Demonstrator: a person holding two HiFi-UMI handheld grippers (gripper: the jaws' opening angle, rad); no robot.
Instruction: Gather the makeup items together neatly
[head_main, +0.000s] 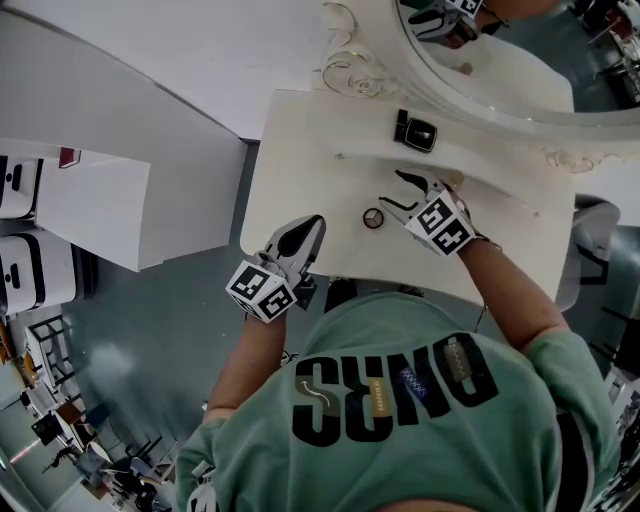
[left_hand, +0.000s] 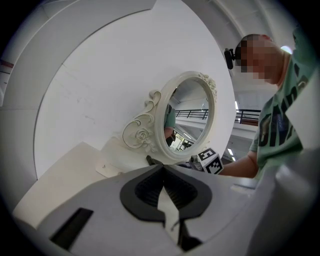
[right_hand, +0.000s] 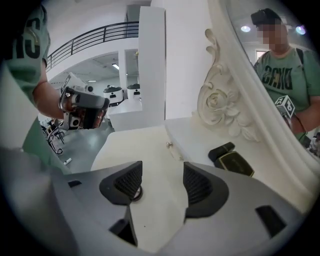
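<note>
On the white vanity top, a small round dark-rimmed makeup item lies just left of my right gripper. That gripper is open, and nothing is between its pads. In the right gripper view the round item peeks out from behind the left pad of the right gripper. A black and gold compact case rests farther back, near the mirror base. My left gripper hangs shut and empty over the table's near left edge.
An ornate white oval mirror stands at the back of the table. A tiny bead-like thing lies on the top. White partition walls stand to the left, above grey floor.
</note>
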